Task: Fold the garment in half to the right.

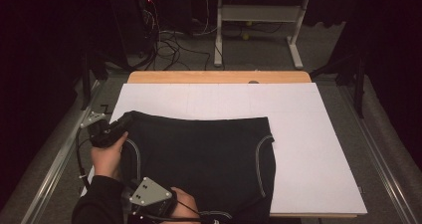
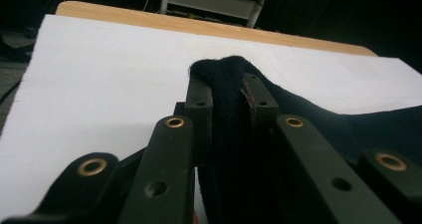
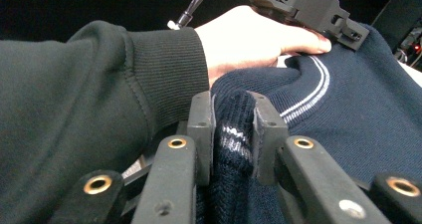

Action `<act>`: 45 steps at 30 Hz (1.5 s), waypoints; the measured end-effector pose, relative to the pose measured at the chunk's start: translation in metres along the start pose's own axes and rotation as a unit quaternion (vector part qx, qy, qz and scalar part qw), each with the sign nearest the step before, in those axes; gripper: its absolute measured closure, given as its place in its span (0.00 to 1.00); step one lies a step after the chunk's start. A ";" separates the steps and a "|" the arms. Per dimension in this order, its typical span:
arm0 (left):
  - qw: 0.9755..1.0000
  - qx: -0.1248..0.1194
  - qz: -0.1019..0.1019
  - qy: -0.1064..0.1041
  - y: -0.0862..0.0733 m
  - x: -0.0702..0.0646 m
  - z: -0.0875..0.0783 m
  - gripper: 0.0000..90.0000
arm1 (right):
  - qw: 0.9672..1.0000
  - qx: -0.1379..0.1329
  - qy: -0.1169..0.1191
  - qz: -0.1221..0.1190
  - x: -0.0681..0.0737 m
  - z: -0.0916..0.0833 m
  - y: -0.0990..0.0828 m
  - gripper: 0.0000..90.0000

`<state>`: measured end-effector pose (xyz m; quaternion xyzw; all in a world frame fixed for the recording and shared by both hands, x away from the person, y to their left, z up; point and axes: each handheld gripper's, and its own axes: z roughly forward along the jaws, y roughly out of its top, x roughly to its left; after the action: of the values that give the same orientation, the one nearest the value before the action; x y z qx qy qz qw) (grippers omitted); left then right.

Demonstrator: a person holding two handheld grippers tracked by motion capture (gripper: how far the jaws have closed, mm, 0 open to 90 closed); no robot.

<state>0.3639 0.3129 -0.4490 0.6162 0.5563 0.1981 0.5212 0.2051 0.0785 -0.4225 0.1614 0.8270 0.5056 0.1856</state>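
A dark navy knitted garment point(image 1: 204, 157) with thin white seam lines lies folded on the white sheet point(image 1: 303, 134). My left gripper point(image 1: 124, 122) is shut on the garment's far left corner; in the left gripper view a bunched fold of the garment point(image 2: 226, 109) sits pinched between the jaws. My right gripper point(image 1: 149, 204) is at the near left edge, shut on the garment's ribbed edge point(image 3: 234, 134), which is squeezed between its jaws. In the right gripper view the person's other hand point(image 3: 249, 40) and dark sleeve point(image 3: 89, 99) lie just beyond, resting on the garment.
The white sheet covers a wooden table point(image 1: 219, 77), bare to the right of and behind the garment. Metal rails point(image 1: 383, 149) run along both sides. A table frame point(image 1: 259, 15) and cables point(image 1: 169, 45) stand on the floor behind.
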 end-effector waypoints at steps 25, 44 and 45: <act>1.000 -0.009 0.017 -0.004 0.008 -0.022 -0.004 0.82 | 1.000 -0.012 0.004 0.013 -0.012 -0.020 -0.011 0.84; 0.998 0.007 0.056 -0.008 0.020 -0.093 0.024 0.82 | 0.998 -0.042 -0.034 0.042 -0.037 -0.076 -0.039 0.84; 0.998 0.009 0.056 -0.009 0.020 -0.096 0.027 0.82 | 0.998 -0.043 -0.037 0.040 -0.038 -0.079 -0.040 0.84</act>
<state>0.3667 0.2191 -0.4094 0.6527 0.5179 0.2164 0.5088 0.1983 -0.0177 -0.4200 0.2050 0.7900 0.5415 0.2019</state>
